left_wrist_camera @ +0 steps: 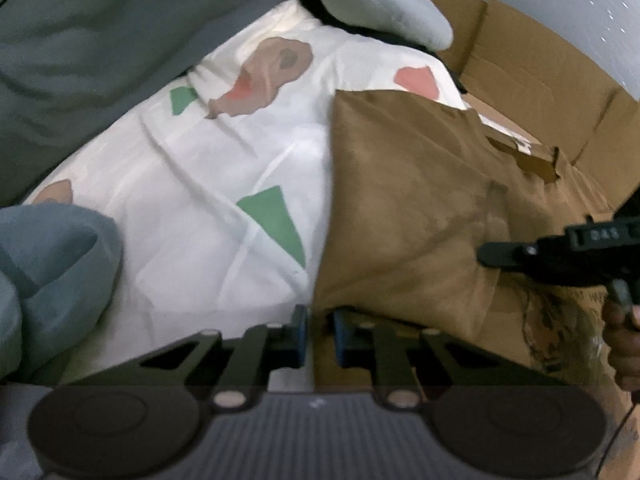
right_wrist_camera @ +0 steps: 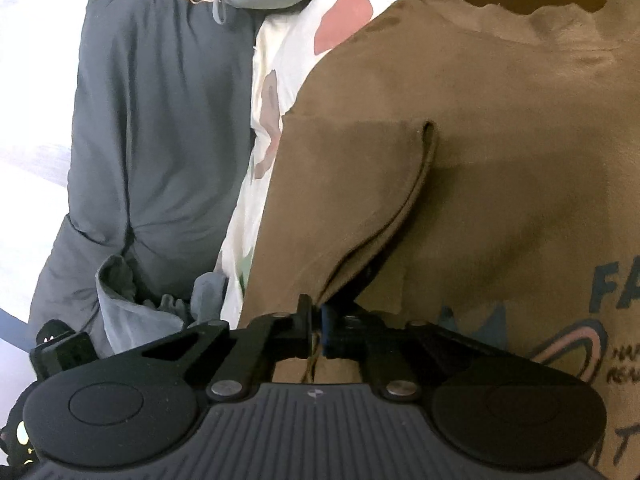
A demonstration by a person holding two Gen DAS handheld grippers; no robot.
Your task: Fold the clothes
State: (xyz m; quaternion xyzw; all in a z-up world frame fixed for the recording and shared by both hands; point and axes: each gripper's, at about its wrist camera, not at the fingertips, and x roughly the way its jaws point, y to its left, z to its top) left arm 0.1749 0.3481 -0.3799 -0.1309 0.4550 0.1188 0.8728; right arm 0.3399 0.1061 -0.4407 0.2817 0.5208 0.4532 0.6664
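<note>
A brown T-shirt (left_wrist_camera: pixel 408 208) with a printed front lies on a white bedsheet (left_wrist_camera: pixel 192 200) patterned with green and pink patches. My left gripper (left_wrist_camera: pixel 320 334) is shut on the shirt's lower left edge, the cloth pinched between its blue pads. In the right wrist view the same brown T-shirt (right_wrist_camera: pixel 500 140) fills the right side, neck hole at the top. My right gripper (right_wrist_camera: pixel 318 328) is shut on the folded sleeve hem. The right gripper's body (left_wrist_camera: pixel 560 252) and a hand (left_wrist_camera: pixel 624 344) show at the right edge of the left wrist view.
A grey quilt (right_wrist_camera: pixel 152 120) lies left of the shirt, with blue-grey cloth (left_wrist_camera: pixel 52 272) bunched near the sheet. A cardboard box (left_wrist_camera: pixel 532 80) stands open behind the shirt. A pale blue garment (left_wrist_camera: pixel 384 4) rests at the back.
</note>
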